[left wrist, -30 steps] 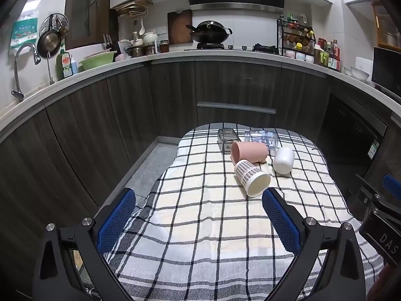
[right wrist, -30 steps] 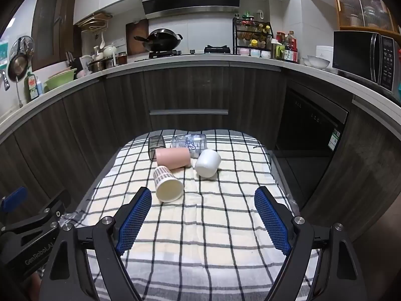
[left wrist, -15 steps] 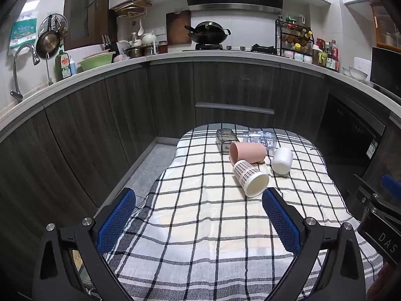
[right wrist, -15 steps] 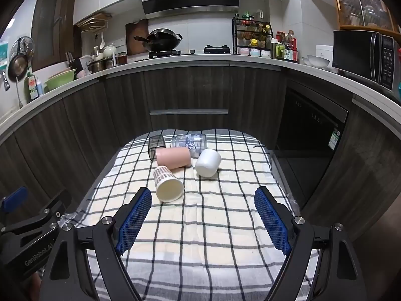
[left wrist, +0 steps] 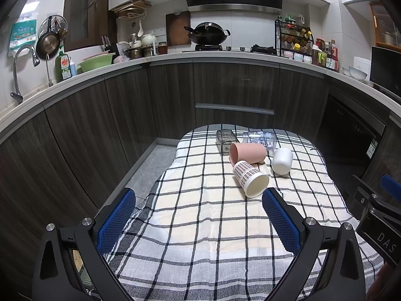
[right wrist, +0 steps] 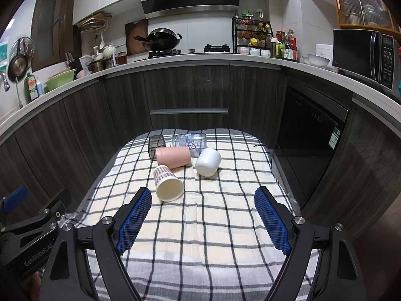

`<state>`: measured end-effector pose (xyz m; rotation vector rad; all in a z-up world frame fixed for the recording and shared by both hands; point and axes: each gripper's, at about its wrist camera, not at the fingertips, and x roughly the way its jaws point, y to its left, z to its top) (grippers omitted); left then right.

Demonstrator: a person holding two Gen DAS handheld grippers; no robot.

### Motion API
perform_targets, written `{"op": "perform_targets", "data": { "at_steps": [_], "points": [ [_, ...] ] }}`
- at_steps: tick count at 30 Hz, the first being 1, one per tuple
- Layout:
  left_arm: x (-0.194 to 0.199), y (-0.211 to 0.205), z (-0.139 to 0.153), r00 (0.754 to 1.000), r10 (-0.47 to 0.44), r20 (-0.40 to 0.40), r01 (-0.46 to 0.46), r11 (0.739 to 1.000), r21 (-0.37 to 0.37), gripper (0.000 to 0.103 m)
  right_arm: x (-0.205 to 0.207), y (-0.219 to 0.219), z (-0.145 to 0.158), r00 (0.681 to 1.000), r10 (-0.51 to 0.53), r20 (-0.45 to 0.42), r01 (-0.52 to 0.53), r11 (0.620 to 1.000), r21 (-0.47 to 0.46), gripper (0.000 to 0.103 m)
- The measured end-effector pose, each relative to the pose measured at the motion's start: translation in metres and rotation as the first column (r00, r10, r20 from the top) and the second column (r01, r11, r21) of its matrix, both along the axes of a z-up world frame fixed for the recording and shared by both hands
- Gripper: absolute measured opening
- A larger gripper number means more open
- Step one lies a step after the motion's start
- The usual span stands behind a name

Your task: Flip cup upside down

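Several cups lie on their sides on a checked cloth (left wrist: 200, 225) over a small table. A patterned paper cup (left wrist: 250, 178) (right wrist: 167, 183) lies nearest, mouth toward me. Behind it lie a pink cup (left wrist: 248, 152) (right wrist: 173, 157), a white cup (left wrist: 282, 161) (right wrist: 208, 162), a clear printed glass (left wrist: 260, 139) (right wrist: 190, 141) and a dark clear cup (left wrist: 226, 141) (right wrist: 156, 146). My left gripper (left wrist: 199, 213) is open and empty, short of the cups. My right gripper (right wrist: 203, 213) is open and empty, short of them too.
Dark kitchen cabinets (left wrist: 225, 87) curve round behind the table, with a cluttered counter above. A gap of floor (left wrist: 150, 160) lies left of the table. The dishwasher (right wrist: 308, 135) stands to the right. The right gripper's body (left wrist: 376, 220) shows at the left view's right edge.
The left wrist view has shifted very slightly, so the cups sit a touch further left in it. The right view is unchanged. Both grippers stay open.
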<state>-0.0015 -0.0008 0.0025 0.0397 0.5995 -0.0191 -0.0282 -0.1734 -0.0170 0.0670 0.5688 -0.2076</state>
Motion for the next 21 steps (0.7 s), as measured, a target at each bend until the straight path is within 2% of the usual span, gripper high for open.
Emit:
{"op": "perform_targets", "data": {
  "at_steps": [21],
  "points": [
    [0.0007,-0.002,-0.0008,1.0,-0.011,0.004,0.011,1.0,0.008,0.103,0.0024,0.0005,-0.0009,1.0,0.0,-0.005,0.0,1.0,0.005,0.084]
  ]
}}
